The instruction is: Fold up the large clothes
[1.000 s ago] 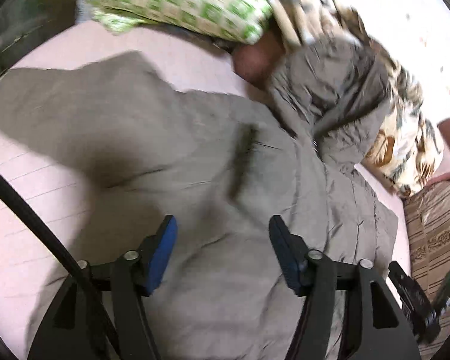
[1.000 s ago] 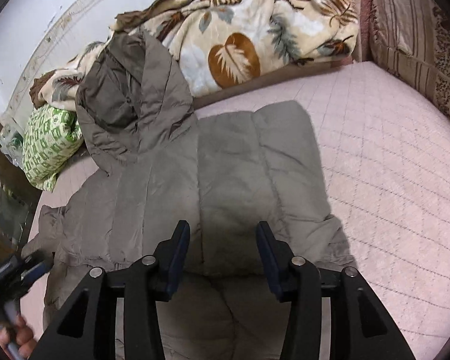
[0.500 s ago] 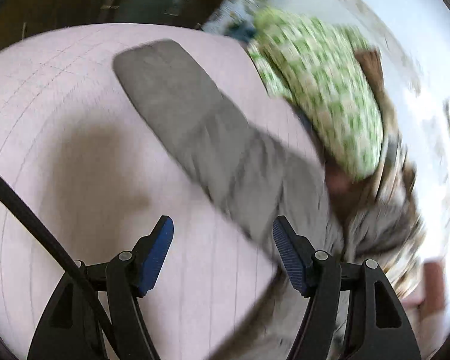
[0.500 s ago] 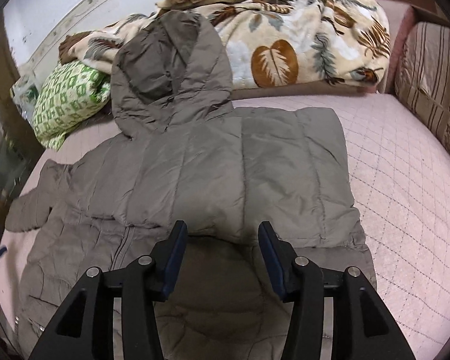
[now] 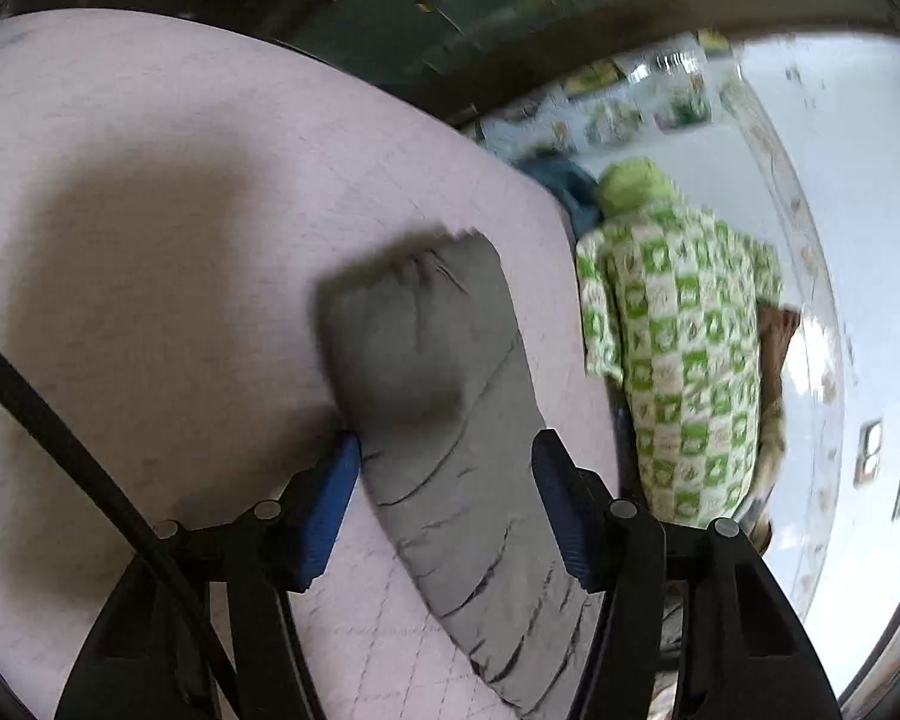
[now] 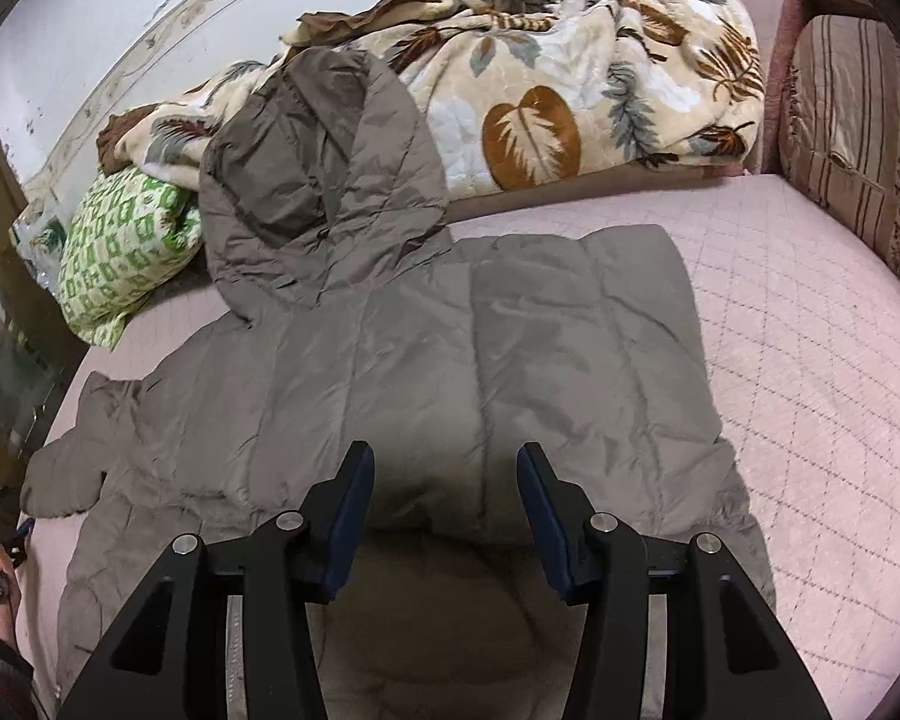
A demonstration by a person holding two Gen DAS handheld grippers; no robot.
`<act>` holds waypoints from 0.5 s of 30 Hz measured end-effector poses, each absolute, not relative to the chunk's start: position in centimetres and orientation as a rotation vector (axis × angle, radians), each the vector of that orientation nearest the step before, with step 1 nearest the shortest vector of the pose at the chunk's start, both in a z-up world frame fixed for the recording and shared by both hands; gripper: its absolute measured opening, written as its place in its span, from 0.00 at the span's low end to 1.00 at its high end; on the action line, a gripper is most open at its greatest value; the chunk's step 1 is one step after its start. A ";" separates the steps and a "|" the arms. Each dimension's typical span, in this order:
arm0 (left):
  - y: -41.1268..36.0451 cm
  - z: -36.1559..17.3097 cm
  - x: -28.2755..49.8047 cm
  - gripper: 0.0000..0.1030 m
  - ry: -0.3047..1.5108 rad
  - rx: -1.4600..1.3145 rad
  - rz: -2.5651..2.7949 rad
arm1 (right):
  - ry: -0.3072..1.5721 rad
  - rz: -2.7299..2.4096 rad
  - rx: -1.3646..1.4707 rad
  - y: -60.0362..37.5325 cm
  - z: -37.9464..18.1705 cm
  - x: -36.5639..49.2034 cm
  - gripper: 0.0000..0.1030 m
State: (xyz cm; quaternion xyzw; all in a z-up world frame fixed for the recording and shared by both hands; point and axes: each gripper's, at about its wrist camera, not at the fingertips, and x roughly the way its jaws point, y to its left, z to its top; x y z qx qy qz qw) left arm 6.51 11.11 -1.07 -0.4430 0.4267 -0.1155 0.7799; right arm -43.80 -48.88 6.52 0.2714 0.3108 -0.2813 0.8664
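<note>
A grey-brown quilted hooded jacket (image 6: 450, 360) lies flat on the pink quilted bed (image 6: 810, 360), hood (image 6: 318, 180) toward the wall. Its right sleeve is folded across the body. Its left sleeve (image 5: 438, 396) stretches out over the bed in the left wrist view, cuff (image 6: 66, 480) near the bed's left edge. My left gripper (image 5: 447, 468) is open, its blue pads either side of the sleeve just behind the cuff. My right gripper (image 6: 444, 480) is open and empty above the jacket's lower middle.
A green-and-white checked pillow (image 6: 120, 240) lies by the hood, also in the left wrist view (image 5: 678, 372). A leaf-patterned blanket (image 6: 540, 90) is heaped along the wall. A striped cushion (image 6: 852, 120) stands at the right. Dark furniture (image 5: 390, 12) borders the bed's left edge.
My left gripper has swung left from the jacket body out to the sleeve and closed in on the cuff. My right gripper has drawn back slightly, showing more of the jacket.
</note>
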 end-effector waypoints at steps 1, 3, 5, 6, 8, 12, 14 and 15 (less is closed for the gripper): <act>10.9 -1.1 6.9 0.56 0.920 -0.938 -0.240 | 0.650 -0.594 0.574 -49.1 6.5 -43.9 0.52; 9.8 -1.0 7.7 0.44 0.917 -0.861 -0.215 | 0.643 -0.600 0.581 -49.4 6.4 -44.0 0.52; 9.2 -1.1 8.1 0.20 0.918 -0.824 -0.194 | 0.649 -0.596 0.558 -49.5 6.5 -43.7 0.52; 8.9 -1.4 8.4 0.14 0.928 -0.804 -0.183 | 0.650 -0.599 0.535 -49.3 6.7 -43.5 0.52; 8.6 -1.4 8.1 0.12 0.916 -0.767 -0.164 | 0.650 -0.607 0.454 -48.6 7.3 -42.8 0.52; 7.8 -0.1 7.5 0.10 0.889 -0.686 -0.148 | 0.660 -0.572 0.381 -47.0 7.6 -40.9 0.52; 7.6 0.5 7.1 0.10 0.874 -0.657 -0.149 | 0.694 -0.528 0.395 -46.5 7.2 -39.9 0.52; 7.5 1.1 6.8 0.10 0.860 -0.655 -0.157 | 0.708 -0.514 0.389 -46.0 7.0 -39.3 0.52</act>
